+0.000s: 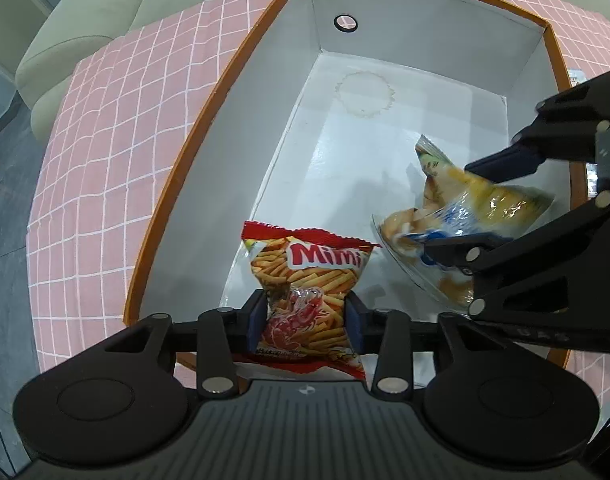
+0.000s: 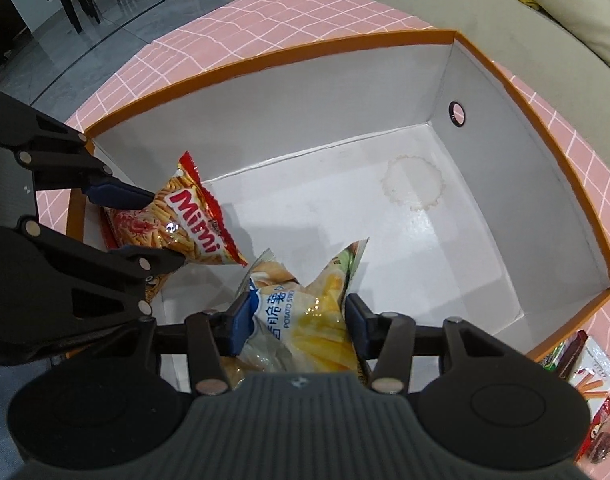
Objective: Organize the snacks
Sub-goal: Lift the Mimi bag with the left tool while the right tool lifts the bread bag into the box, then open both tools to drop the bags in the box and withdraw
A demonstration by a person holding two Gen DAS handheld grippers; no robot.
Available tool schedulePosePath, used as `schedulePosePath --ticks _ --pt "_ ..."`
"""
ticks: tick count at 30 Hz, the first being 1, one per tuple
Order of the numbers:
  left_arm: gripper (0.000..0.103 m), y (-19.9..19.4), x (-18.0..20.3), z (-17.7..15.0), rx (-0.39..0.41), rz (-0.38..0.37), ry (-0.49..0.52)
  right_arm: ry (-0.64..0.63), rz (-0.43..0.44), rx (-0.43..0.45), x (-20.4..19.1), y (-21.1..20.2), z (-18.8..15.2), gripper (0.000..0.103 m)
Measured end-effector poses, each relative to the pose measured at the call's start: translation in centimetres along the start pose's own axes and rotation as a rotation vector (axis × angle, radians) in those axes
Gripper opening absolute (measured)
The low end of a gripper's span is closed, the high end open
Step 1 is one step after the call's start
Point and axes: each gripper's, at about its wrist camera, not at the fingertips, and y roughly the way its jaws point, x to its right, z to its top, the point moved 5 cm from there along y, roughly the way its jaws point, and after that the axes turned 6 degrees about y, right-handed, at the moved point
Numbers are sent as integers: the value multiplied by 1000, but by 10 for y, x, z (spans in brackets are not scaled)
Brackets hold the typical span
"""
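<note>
Snacks held over box (image 1: 417, 128) | Mimi bag (image 1: 309, 292) clamped upright in left gripper (image 1: 305, 320) | potato-stick bag (image 2: 301, 320) clamped in right gripper (image 2: 299, 326), just beside | box floor directly below both | release judged next

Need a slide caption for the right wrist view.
Right hand-held gripper lowers potato-stick bag into orange-rimmed box beside Mimi bag.

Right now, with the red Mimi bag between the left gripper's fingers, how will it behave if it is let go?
The Mimi bag looks puffy and light, so it would probably drop softly into the box. Its glossy foil may slide. It pinches in at the left gripper, so likely floppy.
</note>
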Motion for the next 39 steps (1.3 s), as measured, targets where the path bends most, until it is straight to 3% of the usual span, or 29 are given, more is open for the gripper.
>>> schedulePosePath --ticks 6,9,19,24,32,39 --pt "58 -11 2 -1 24 10 3 4 -38 57 4 -24 -1 69" --pt "64 -24 2 -3 56 16 3 2 -53 90 2 -36 0 73" --pt "67 -90 10 -13 222 27 -74 39 -99 261 1 -108 -18 80" --pt "67 -123 23 -18 336 9 -126 98 -94 344 5 -142 -48 84" --pt "67 -142 54 -31 465 -23 -182 256 -180 461 25 -180 -115 90" --pt "70 -142 92 -44 518 -140 -230 376 -249 494 43 -180 -172 90"
